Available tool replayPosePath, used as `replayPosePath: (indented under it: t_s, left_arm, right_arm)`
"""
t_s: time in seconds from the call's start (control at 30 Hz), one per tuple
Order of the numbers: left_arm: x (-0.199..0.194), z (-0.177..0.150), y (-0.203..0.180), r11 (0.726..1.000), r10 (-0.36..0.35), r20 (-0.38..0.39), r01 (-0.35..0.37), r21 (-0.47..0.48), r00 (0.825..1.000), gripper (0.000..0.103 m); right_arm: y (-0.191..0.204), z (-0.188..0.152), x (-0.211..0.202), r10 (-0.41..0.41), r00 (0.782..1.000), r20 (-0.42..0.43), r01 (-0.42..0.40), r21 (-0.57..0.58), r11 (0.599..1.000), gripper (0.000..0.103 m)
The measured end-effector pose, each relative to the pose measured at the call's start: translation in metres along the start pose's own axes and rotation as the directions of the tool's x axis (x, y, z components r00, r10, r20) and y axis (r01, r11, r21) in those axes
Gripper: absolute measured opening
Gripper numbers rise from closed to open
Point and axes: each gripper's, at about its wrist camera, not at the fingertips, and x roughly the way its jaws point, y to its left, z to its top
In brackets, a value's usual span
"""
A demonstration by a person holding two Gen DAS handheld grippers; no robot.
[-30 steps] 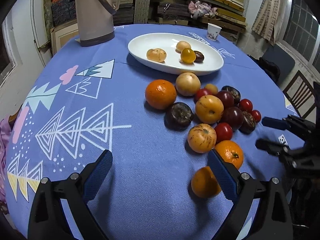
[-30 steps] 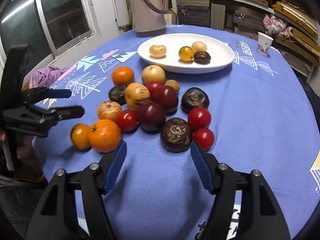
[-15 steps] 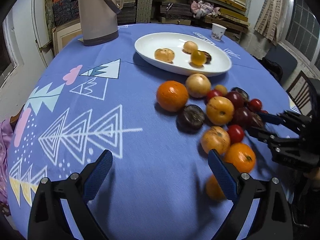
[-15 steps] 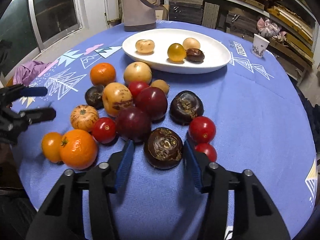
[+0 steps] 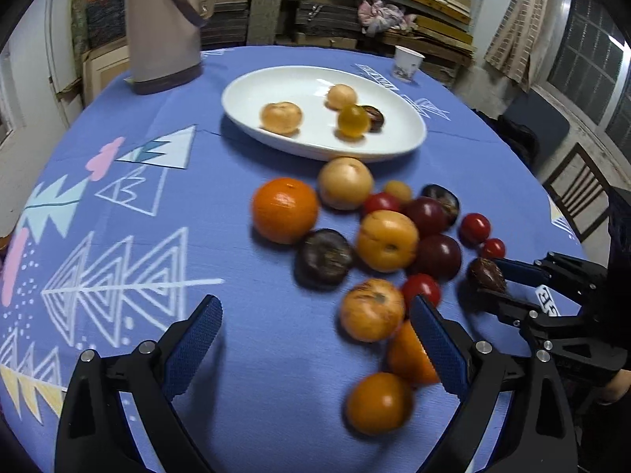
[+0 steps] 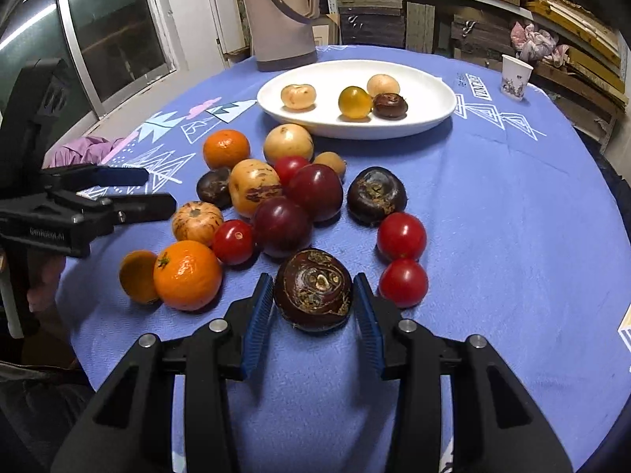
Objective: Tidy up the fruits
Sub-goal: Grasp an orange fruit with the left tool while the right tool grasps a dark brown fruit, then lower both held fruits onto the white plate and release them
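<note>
Right gripper point(image 6: 313, 309) closing on a dark brown fruit point(image 6: 313, 289).

The dark brown fruit sits on the worktop point(image 6: 512, 236) at the near edge of the fruit pile, on the side away from the white plate point(image 6: 430, 118), squarely between the right fingers point(image 6: 258, 315); these have just been closing and appear to press its sides, though contact is hard to confirm. The left gripper point(image 5: 315, 349), fingers spread and empty, hovers farther off by the oranges. Shelves and a thermos jug point(image 6: 280, 15) stand behind the plate.
</note>
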Motion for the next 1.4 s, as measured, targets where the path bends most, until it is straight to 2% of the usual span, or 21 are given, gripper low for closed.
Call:
replayPosePath:
  t_s: [0.2, 0.37, 0.5, 0.53, 0.67, 0.8, 0.83, 0.87, 0.9, 1.17, 1.4]
  left_arm:
    - [-0.005, -0.006, -0.008, 1.000, -0.010, -0.021, 0.010, 0.015, 1.000, 0.096]
    - [-0.022, -0.034, -0.019, 0.995, -0.074, -0.044, 0.077, 0.068, 0.996, 0.096]
    - [-0.016, -0.048, -0.028, 0.990, -0.054, -0.065, 0.062, 0.130, 0.996, 0.095]
    - [-0.014, -0.048, -0.028, 0.990, -0.050, -0.069, 0.059, 0.126, 0.996, 0.092]
    - [-0.001, -0.049, -0.023, 0.990, -0.053, -0.086, 0.064, 0.127, 0.995, 0.069]
    - [0.002, -0.049, -0.022, 0.989, -0.050, -0.083, 0.061, 0.138, 0.995, 0.067]
    - [0.001, -0.049, -0.022, 0.988, -0.051, -0.080, 0.062, 0.140, 0.995, 0.064]
    - [0.001, -0.049, -0.021, 0.987, -0.063, -0.072, 0.073, 0.145, 0.995, 0.048]
    - [0.000, -0.049, -0.021, 0.985, -0.078, -0.066, 0.087, 0.147, 0.995, 0.039]
    - [-0.004, -0.048, -0.019, 0.986, -0.059, -0.054, 0.066, 0.151, 0.997, 0.039]
    - [-0.031, -0.028, -0.012, 0.987, -0.033, 0.022, 0.029, 0.156, 0.999, 0.039]
  right_arm:
    - [0.006, -0.001, -0.013, 0.020, 1.000, 0.022, -0.019, -0.019, 1.000, 0.041]
    - [0.004, -0.005, -0.017, 0.029, 0.999, 0.028, -0.028, -0.009, 1.000, 0.041]
    - [0.005, -0.006, -0.017, 0.029, 0.999, 0.023, -0.029, -0.010, 1.000, 0.041]
    - [0.006, -0.007, -0.017, 0.033, 0.999, 0.022, -0.033, -0.013, 0.999, 0.041]
    - [0.007, -0.009, -0.017, 0.036, 0.999, 0.013, -0.036, -0.016, 0.999, 0.041]
    - [0.006, -0.009, -0.015, 0.038, 0.999, 0.009, -0.038, -0.012, 0.999, 0.041]
    - [0.006, -0.009, -0.014, 0.039, 0.999, 0.008, -0.039, -0.012, 0.999, 0.041]
    - [0.007, -0.009, -0.014, 0.042, 0.999, 0.007, -0.042, -0.014, 0.999, 0.041]
    - [0.007, -0.009, -0.014, 0.043, 0.999, 0.006, -0.043, -0.016, 0.999, 0.041]
    - [0.009, -0.006, -0.019, 0.048, 0.999, 0.016, -0.048, -0.021, 0.999, 0.041]
    - [0.008, 0.008, -0.033, 0.059, 0.997, 0.045, -0.057, -0.030, 0.998, 0.041]
